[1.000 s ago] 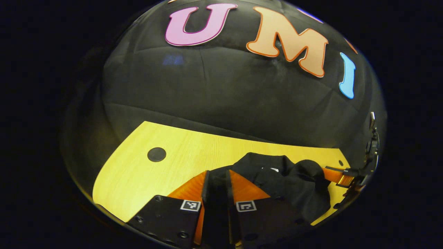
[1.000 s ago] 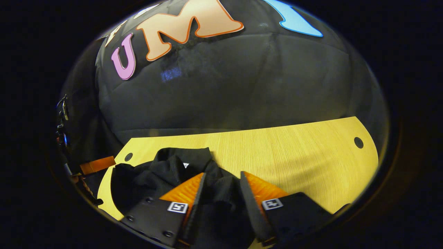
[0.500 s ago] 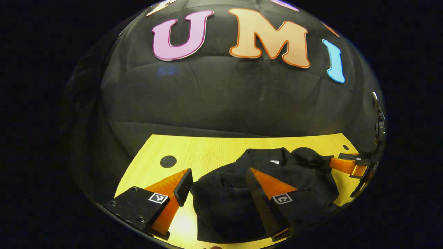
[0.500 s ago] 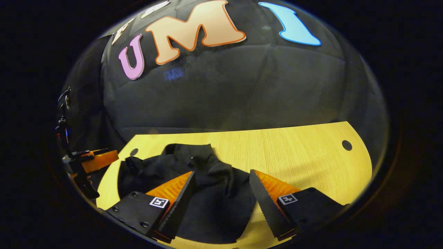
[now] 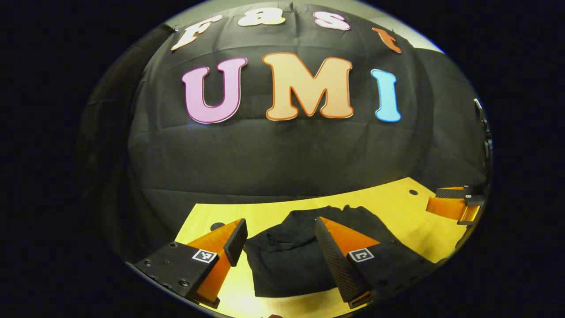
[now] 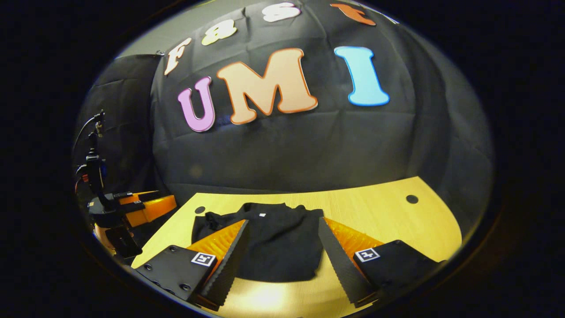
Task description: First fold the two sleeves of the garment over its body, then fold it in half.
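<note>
Garment (image 5: 287, 260) lies folded into a compact black bundle on the yellow counter (image 5: 397, 207), and I see it through the gap between my left gripper (image 5: 279, 240) fingers, which are spread wide apart and touch no cloth. From the right gripper view the same garment (image 6: 278, 240) sits ahead of and between my right gripper (image 6: 282, 247) fingers, also spread apart and holding nothing; a small white tag shows near its far edge. Off to the right of my left fingers, the other gripper's orange finger (image 5: 450, 205) hangs beyond the counter's edge, well apart from the bundle
</note>
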The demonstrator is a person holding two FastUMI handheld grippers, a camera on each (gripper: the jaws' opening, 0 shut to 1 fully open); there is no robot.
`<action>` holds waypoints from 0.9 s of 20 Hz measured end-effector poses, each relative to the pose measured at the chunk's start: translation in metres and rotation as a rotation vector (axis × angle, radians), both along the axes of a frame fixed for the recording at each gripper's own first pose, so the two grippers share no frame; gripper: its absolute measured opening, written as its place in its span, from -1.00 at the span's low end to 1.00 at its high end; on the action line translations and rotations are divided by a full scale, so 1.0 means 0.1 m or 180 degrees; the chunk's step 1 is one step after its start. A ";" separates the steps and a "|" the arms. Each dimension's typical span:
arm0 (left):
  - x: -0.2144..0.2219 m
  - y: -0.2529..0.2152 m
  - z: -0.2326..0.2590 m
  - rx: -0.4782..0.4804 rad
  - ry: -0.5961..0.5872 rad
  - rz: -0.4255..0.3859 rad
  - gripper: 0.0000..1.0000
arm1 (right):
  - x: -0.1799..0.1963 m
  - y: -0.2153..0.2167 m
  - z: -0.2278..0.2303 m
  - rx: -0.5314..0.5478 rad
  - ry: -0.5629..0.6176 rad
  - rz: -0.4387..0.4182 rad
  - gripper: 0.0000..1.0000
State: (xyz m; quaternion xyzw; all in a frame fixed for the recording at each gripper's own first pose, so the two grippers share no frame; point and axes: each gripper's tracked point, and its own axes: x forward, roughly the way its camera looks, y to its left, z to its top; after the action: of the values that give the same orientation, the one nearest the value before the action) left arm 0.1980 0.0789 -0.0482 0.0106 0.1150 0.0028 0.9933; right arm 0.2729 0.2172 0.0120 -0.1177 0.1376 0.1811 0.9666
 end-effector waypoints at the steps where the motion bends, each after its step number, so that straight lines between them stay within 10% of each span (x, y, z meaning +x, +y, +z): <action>1: -0.12 -0.03 0.03 0.0000 -0.0053 -0.0031 0.84 | -0.19 -0.03 0.05 0.0010 -0.0075 -0.0003 0.97; 18: -1.49 -0.63 0.00 -0.0224 -0.0189 -0.0865 0.84 | -2.26 -0.49 -0.14 0.0586 -0.0666 -0.0510 0.94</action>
State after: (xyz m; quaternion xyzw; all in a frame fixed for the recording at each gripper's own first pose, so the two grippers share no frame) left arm 0.0488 0.0157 -0.0480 -0.0089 0.0831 -0.1355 0.9872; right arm 0.0469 0.1687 -0.0018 -0.0355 0.0280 0.1020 0.9938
